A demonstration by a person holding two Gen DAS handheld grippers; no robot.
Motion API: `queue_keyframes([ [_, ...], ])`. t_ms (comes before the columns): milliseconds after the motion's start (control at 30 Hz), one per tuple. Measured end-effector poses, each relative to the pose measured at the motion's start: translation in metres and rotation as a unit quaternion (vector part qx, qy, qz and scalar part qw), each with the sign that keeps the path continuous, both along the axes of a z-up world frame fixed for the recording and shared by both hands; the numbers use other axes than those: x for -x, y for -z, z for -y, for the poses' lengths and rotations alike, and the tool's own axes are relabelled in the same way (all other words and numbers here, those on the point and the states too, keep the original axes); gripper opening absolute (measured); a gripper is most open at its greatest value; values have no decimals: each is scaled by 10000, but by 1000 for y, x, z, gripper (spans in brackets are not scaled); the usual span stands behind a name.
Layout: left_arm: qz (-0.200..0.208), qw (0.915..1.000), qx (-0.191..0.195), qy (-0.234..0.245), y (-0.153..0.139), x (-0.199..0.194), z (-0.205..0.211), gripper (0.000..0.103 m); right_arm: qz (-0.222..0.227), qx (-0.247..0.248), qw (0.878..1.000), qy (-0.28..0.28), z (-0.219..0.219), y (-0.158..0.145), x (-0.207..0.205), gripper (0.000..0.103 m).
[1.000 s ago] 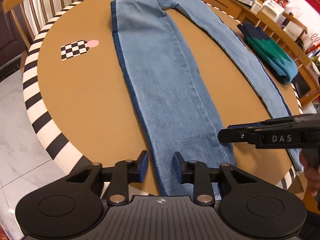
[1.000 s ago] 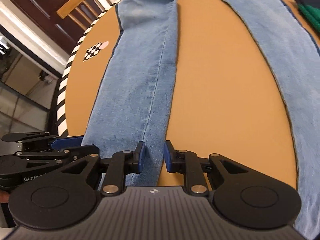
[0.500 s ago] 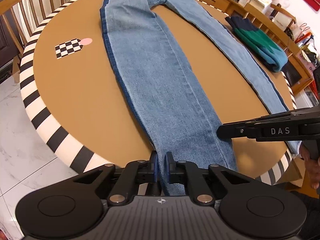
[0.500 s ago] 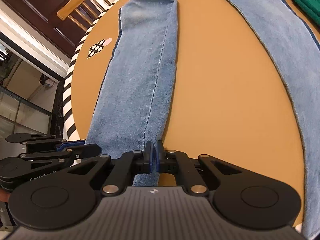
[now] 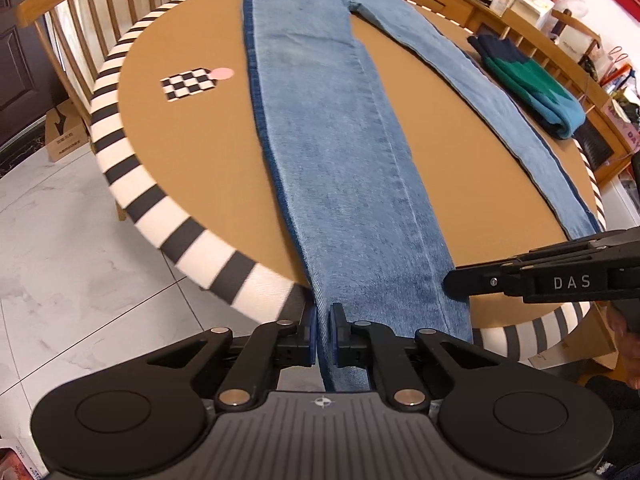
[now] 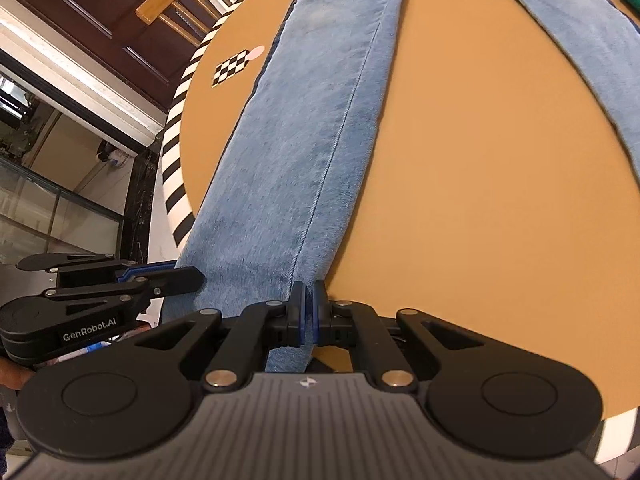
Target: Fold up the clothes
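Observation:
Light blue jeans (image 5: 332,152) lie spread on the round brown table (image 5: 192,152), legs apart in a V. The near leg's hem hangs over the table's front edge. My left gripper (image 5: 322,334) is shut on the left corner of that hem. My right gripper (image 6: 307,312) is shut on the right corner of the same hem (image 6: 288,272). From the left wrist the right gripper (image 5: 452,286) shows side-on at the leg's right edge; from the right wrist the left gripper (image 6: 196,276) shows at the leg's left edge. The other leg (image 5: 500,104) runs toward the table's right rim.
A folded green and navy garment (image 5: 528,80) lies near the table's right edge. A checkerboard marker with a pink dot (image 5: 192,84) sits left of the jeans. Wooden chairs (image 5: 72,8) ring the black-and-white striped rim (image 5: 132,196). A cluttered sideboard (image 5: 520,0) stands behind.
Both grippers went from open astride the hem to shut on it. Both have since drawn back toward the table's near edge, pulling the leg's end over the rim.

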State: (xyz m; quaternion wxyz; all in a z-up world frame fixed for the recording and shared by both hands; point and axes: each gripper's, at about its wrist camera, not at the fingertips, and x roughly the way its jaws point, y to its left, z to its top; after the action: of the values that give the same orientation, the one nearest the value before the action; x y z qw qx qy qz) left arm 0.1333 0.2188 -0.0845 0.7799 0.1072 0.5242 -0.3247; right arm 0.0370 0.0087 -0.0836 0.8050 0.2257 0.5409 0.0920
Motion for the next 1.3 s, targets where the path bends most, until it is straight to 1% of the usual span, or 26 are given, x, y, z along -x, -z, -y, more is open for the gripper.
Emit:
queue_keyframes([
  [133,42,10000,-47,-69,-5,-4,-4,7,6,-45,10000,-40,-7,0,-2,3],
  [300,-80,9998,-26,-200,-4,-4,-6,6,-11,-33,10000,-55,-9,0,-1,3],
  [667,-177,9995,18,-253,-4,-5,-13,8,-132,-44,9999,-8,-6,1,1,4],
  [767,-146,9996,-33,-248,-11,-7,-16,10,-214,-174,9996,47,-3,1,3,12],
  [800,-103,9996,-31,-254,-15,-7,-15,10,-243,-241,9994,82,0,-1,4,20],
  [833,-5,9997,-6,-247,-23,-7,-15,11,-263,-302,9991,117,3,-2,6,25],
  [867,99,9997,40,-226,-31,-8,-13,13,-212,-304,9992,158,7,-5,8,25],
  [900,200,9995,89,-206,-39,-9,-12,19,-141,-230,9995,190,11,-9,11,25],
  [1000,369,9986,330,-163,-53,-14,1,28,87,83,9993,359,27,-22,17,25],
  [1067,396,9984,368,-163,-52,-18,15,28,179,185,9979,588,42,-29,19,25],
  [1167,299,9983,458,-181,-46,-19,37,28,276,151,9955,897,64,-38,22,25],
  [1233,272,9982,526,-70,-45,-15,55,28,373,172,9934,1068,78,-44,26,25],
  [1300,311,9980,556,43,-45,-8,74,35,450,213,9918,1180,93,-49,30,25],
])
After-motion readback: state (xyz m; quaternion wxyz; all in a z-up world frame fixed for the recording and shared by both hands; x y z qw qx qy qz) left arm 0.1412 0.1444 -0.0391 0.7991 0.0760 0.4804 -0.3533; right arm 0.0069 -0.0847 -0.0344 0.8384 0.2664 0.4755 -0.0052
